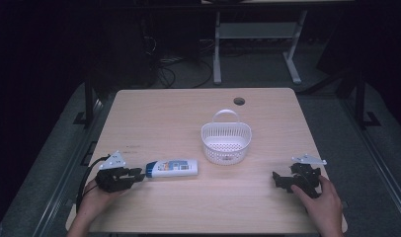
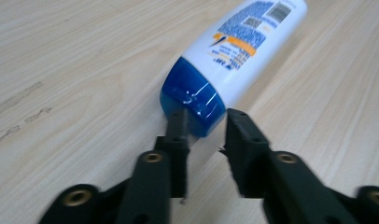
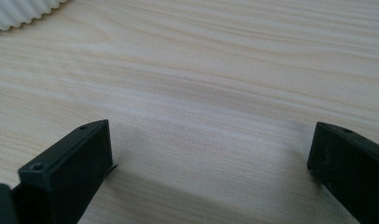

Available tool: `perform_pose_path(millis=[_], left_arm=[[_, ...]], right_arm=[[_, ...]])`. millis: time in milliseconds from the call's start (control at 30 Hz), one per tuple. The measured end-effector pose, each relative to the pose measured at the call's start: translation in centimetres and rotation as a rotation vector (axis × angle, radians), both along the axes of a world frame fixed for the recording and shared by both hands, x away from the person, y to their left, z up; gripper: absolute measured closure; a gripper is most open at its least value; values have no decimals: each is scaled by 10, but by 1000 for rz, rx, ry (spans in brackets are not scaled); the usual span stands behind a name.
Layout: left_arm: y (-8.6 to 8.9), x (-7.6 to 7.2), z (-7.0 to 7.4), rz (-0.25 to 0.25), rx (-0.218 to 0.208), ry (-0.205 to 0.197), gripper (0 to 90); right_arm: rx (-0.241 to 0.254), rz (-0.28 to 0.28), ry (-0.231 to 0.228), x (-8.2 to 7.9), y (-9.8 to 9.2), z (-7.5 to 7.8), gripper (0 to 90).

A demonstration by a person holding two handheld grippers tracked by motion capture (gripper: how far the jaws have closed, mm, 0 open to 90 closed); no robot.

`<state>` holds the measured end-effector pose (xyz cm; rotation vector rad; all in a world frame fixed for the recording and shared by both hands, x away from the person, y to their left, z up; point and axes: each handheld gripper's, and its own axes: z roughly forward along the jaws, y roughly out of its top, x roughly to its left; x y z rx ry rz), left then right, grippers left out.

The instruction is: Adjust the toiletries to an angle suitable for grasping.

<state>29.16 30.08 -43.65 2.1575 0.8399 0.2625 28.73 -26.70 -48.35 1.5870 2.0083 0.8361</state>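
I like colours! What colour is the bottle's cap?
Blue cap, clearest in the left gripper view.

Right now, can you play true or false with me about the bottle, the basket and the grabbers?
1. The bottle lies on its side on the table. True.
2. The bottle is inside the basket. False: it lies on the table to the basket's left.
3. The bottle's cap is red. False: it is blue.
4. The right gripper has nothing between its jaws. True.
5. The left gripper is at the bottle's cap end. True.
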Motion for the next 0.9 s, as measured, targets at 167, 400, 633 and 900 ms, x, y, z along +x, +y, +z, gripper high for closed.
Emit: perform_pose_path(millis=[167,400,633,900], left_arm=[[-1,3,7,-5,-16,7,900],[-4,15,14,-4,0,15,900],[-9,28,18,-15,16,25,900],[-19,52,18,-1,20,34,900]], right_arm=[[0,0,0,0,0,0,0],[0,0,0,0,0,0,0],[0,0,0,0,0,0,0],[0,0,0,0,0,0,0]])
